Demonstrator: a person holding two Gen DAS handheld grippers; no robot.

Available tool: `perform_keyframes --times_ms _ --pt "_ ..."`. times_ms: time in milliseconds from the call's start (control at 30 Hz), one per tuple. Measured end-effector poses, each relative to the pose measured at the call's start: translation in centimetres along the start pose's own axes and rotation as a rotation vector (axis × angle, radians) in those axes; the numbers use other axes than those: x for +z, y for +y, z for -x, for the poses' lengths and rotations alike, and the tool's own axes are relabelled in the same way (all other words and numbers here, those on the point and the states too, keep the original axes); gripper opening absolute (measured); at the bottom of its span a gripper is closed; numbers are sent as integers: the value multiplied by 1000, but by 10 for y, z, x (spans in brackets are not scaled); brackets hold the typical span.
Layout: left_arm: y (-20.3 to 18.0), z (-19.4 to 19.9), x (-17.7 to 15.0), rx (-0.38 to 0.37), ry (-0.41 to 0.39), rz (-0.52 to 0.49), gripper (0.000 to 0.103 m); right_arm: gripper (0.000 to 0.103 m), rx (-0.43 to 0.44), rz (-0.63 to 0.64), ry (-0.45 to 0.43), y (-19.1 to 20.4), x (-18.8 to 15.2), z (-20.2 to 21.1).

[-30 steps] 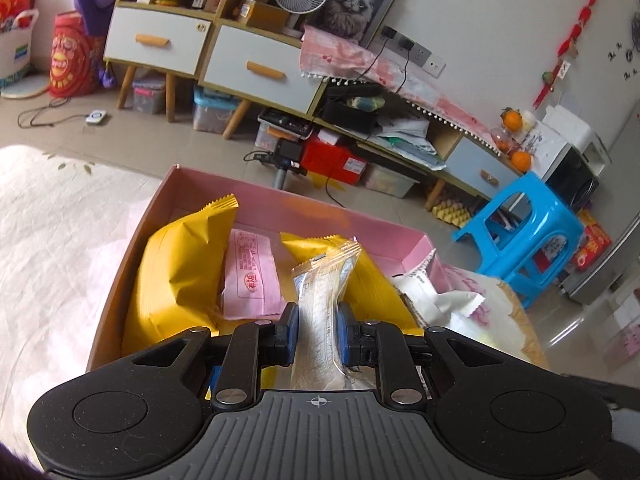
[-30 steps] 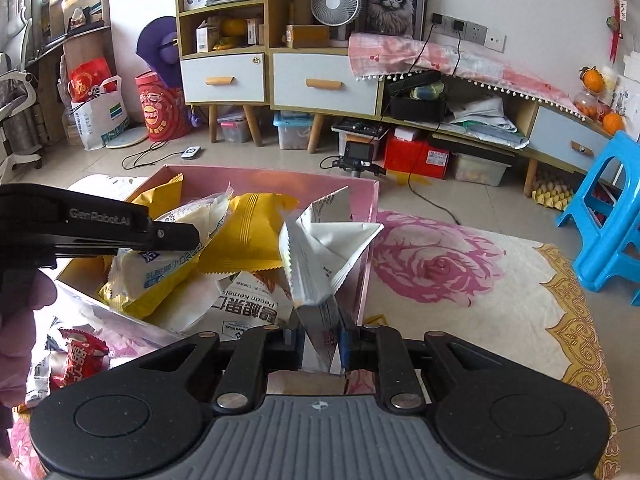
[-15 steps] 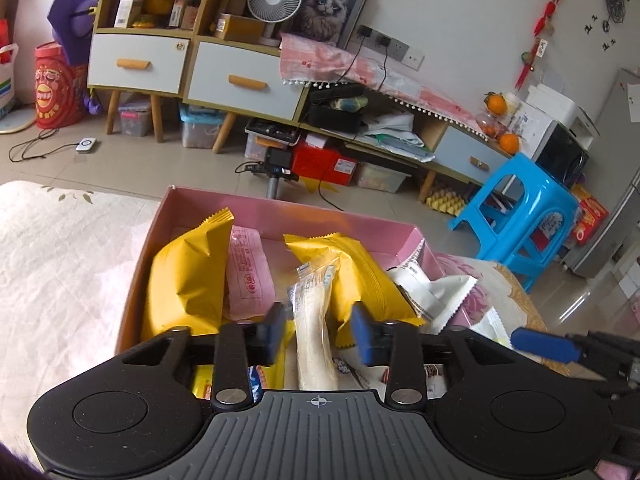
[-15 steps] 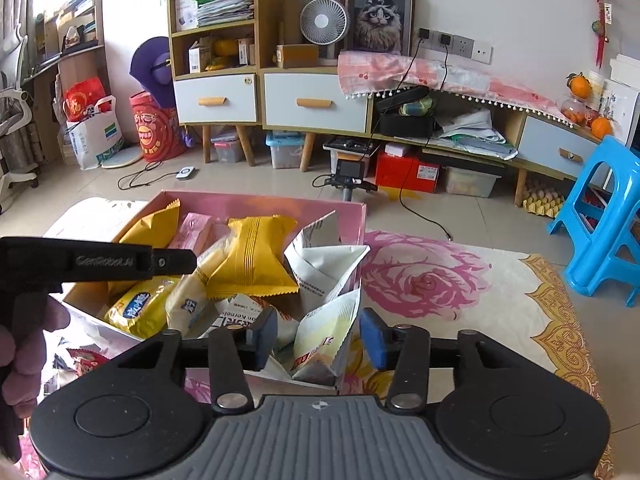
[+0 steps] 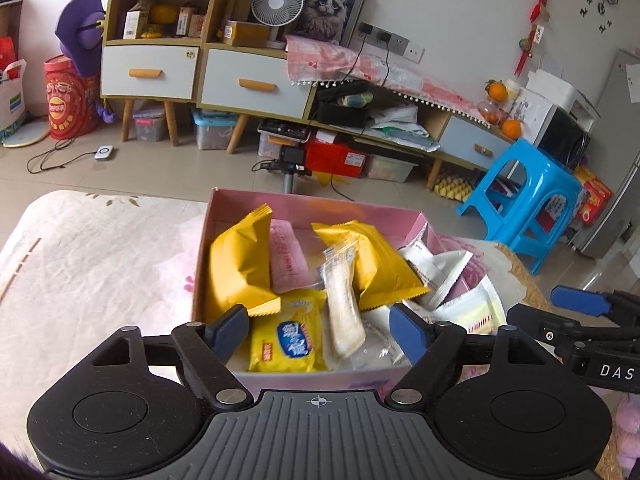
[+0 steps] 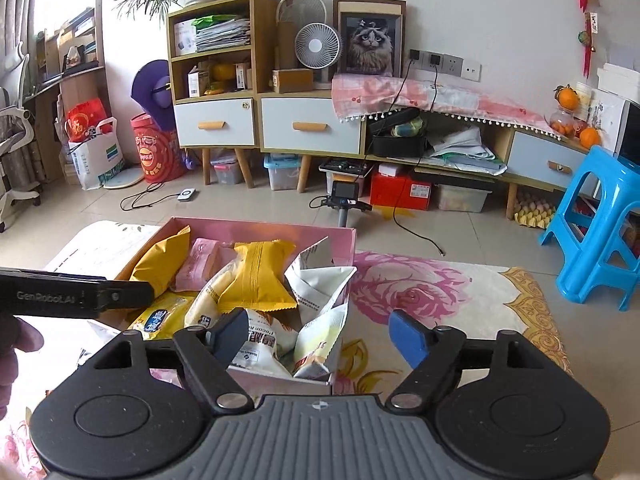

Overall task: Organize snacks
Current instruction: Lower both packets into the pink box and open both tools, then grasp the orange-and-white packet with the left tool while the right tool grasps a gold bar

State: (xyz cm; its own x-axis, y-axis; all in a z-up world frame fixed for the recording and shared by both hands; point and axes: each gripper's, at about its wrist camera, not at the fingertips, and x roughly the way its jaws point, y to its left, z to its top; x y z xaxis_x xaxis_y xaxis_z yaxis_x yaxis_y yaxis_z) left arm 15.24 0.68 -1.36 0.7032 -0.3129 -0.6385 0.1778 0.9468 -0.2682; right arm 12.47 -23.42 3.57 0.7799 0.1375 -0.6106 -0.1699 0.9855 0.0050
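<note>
- My left claw (image 5: 318, 326) has just been opening; its jaws now stand wide and hold nothing. The clear long packet (image 5: 342, 300) it gripped a second ago lies released in the pink box (image 5: 316, 204).
- My right claw (image 6: 318, 330) has likewise just been opening and is empty; its white pouch (image 6: 320, 344) rests in the box's near right corner.
- Judgement: both placements are complete.

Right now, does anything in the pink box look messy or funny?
Yes. The snack packets in the pink box are piled crookedly. One white packet leans over the box's near right corner, partly sticking out, and the clear packet lies slanted across the yellow ones.
</note>
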Motion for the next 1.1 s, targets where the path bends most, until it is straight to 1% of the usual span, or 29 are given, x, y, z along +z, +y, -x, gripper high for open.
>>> perform_keyframes --times_ms 67,167,267,400,533,633,800,967,1100 --pt "2 7 -2 -2 6 -3 84 77 -3 1 0 2 -1 3" --pt "5 16 -7 0 19 -16 89 81 5 4 2 6 -3 8" --pt "8 25 -14 7 28 -27 92 84 7 33 5 13 -7 12" --pt "18 35 -27 9 38 -24 95 85 16 85 16 23 -13 14" --pt "28 39 -35 3 49 -21 95 87 29 133 29 31 -21 14" --pt "34 42 -42 0 55 -44 95 87 36 182 51 36 -30 11" --pt "45 42 -56 16 71 -91 95 87 44 264 93 42 -44 5" --pt "53 36 -71 23 105 -136 95 88 104 322 114 47 -57 4" --pt "59 33 -80 -1 128 -184 95 89 154 354 135 50 -67 0"
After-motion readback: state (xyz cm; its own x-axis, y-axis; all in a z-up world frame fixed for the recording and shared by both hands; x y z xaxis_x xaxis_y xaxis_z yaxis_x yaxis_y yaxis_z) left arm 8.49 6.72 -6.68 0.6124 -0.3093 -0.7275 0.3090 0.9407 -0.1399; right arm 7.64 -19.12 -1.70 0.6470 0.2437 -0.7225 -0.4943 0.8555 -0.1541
